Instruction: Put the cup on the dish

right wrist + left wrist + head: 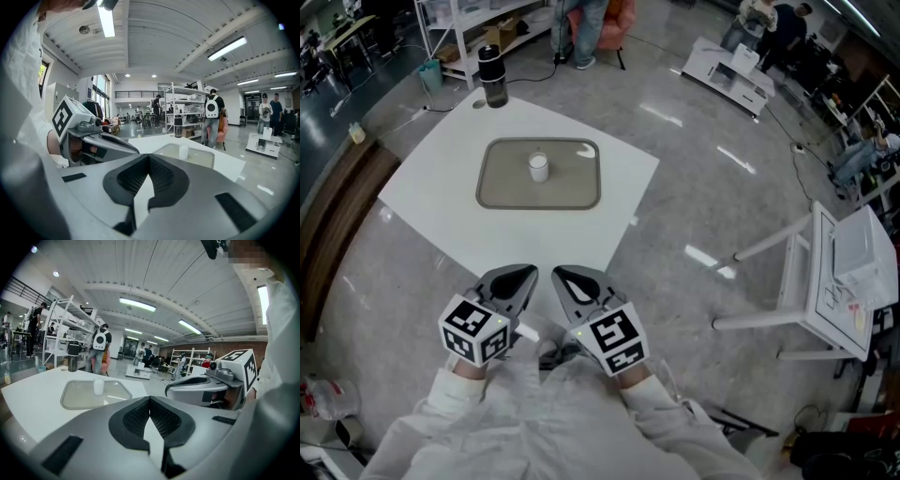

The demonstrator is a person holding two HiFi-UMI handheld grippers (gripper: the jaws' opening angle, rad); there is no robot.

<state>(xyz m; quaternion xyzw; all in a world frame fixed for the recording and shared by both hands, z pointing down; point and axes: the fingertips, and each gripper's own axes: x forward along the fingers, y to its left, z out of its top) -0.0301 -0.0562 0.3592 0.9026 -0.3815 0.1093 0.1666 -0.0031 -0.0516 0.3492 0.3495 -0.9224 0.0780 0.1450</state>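
Upper centre of the head view: a small white plastic cup (538, 167) stands upright in a shallow grey rectangular dish (492, 192) on the white desk (441, 216). Lower centre, the left hand-held gripper (528, 274) and right hand-held gripper (560, 276) are closed and empty, well apart from it. Holding them back there likely avoids toppling it.

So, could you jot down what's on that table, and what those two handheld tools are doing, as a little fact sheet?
table: white
dish: grey, rectangular, mid-table
cup: white, upright, standing in the dish
bottle: dark, at the table's far corner
left gripper: fingers shut, empty, by the near edge, away from the dish
right gripper: fingers shut, empty, beside the left one
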